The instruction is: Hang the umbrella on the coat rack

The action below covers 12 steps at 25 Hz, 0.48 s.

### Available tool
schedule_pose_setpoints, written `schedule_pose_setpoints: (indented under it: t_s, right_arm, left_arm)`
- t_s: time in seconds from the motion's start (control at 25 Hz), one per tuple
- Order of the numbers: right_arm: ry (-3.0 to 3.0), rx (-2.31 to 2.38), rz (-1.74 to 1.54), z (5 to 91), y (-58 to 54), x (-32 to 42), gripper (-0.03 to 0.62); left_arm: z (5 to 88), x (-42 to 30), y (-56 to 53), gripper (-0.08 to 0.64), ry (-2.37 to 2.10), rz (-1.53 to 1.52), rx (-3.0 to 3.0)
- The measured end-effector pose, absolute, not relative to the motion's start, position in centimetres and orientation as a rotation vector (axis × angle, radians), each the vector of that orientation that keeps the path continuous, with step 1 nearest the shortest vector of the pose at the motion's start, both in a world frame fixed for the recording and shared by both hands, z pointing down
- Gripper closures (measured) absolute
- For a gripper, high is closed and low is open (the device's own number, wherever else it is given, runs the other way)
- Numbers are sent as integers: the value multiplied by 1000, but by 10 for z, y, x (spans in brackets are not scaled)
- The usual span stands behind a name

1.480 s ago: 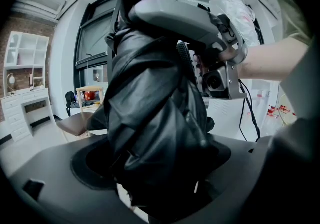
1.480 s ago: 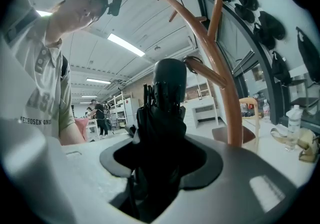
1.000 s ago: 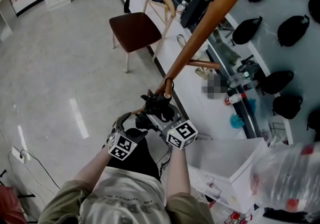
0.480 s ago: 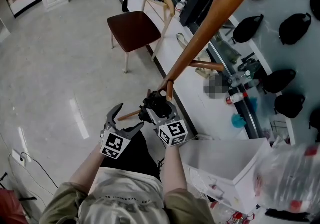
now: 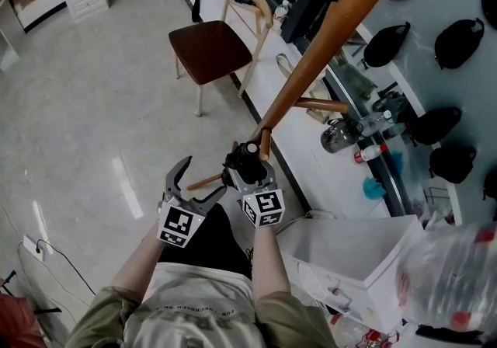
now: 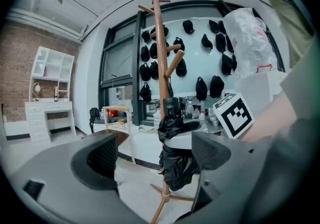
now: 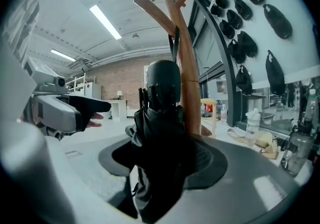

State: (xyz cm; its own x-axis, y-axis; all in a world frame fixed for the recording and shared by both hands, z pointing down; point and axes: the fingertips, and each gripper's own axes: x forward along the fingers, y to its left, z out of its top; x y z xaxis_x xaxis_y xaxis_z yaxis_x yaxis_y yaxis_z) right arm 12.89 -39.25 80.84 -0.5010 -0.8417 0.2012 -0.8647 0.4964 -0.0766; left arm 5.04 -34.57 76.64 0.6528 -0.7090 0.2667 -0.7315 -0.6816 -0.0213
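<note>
Folded umbrella [image 5: 243,160] clamped in the right gripper [image 5: 247,166], tight against the coat rack [image 5: 326,36]

Head view: the right gripper's jaws are clenched on the black umbrella beside the wooden pole, next to a short low peg. The left gripper [image 5: 203,177] sits just to its left with its jaws spread and nothing in them, and a brown chair [image 5: 210,47] stands farther off on the floor. Left gripper view: the 2 jaws are wide apart and empty, while the umbrella [image 6: 176,168] hangs bunched up beyond them in front of the rack's pole [image 6: 159,43]. Right gripper view: the umbrella [image 7: 160,118] fills the gap between the jaws, which are gripping it, with the pole [image 7: 186,53] just behind it. A thin dark strap runs up from its top toward a peg, but I can't tell if it's hooked on.
</note>
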Motion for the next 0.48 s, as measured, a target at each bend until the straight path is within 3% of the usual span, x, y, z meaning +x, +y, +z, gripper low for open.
schedule_pose_setpoints:
  t_s: [0.08, 0.24, 0.48]
  right_arm:
    - [-2571, 1493, 250, 810, -392, 127, 343]
    - [-2530, 1515, 268, 811, -389, 125, 250]
    - [-2542, 1563, 305, 797, -386, 133, 230]
  left_arm:
    - [760, 52, -346, 115, -1210, 379, 2776]
    - [747, 54, -347, 115, -1214, 372, 2778]
    - [726, 56, -346, 115, -1214, 368, 2785]
